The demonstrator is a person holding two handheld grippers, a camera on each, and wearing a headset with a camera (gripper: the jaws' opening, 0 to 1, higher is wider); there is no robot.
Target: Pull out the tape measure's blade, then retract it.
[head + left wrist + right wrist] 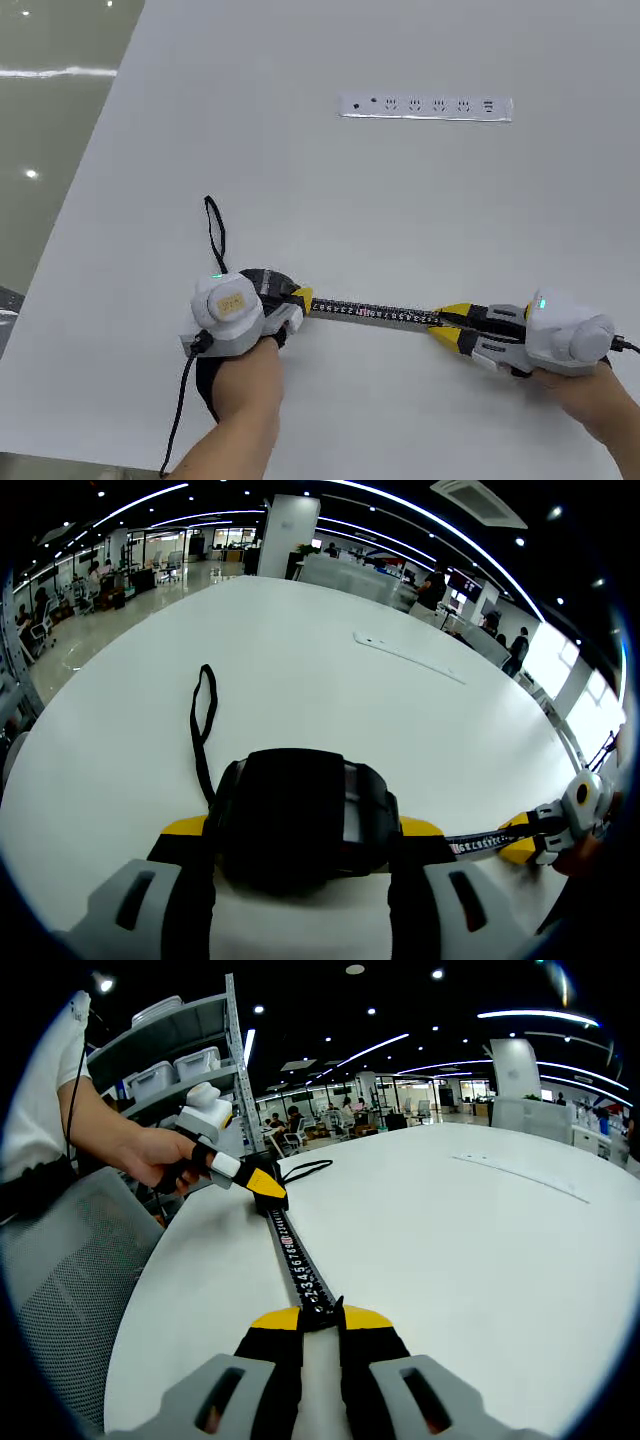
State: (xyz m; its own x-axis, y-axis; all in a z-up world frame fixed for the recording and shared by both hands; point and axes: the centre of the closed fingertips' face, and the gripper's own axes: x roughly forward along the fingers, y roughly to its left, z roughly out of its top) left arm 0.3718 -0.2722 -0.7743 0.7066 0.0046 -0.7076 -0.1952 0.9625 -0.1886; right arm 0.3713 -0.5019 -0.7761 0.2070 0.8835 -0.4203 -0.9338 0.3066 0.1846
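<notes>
Left fingers: my left fingers [297, 305] are spread wide around the black tape measure case [300, 820], with one yellow-tipped finger pressed against each side of it
Right fingers: my right fingers [448, 322] are squeezed nearly together on the end of the blade [297, 1260], with the yellow tips almost meeting over it
Blade: drawn out of the case, it runs straight and low over the counter [400, 220] between my two sets of fingers, printed numbers facing up
Case: on my left, near the front edge of the counter; I cannot tell whether it rests on the surface or hangs just above it
Strap: a black wrist strap [214, 232] trails from the case away from me and lies flat in a thin loop
Cable: a dark cable [180, 410] drops from the left device toward the front edge
Power strip: a white power strip [427, 107] lies well beyond the blade, on the far part of the counter
Behind my left arm: a grey mesh chair [70, 1290] and shelving [170, 1055] with bins
</notes>
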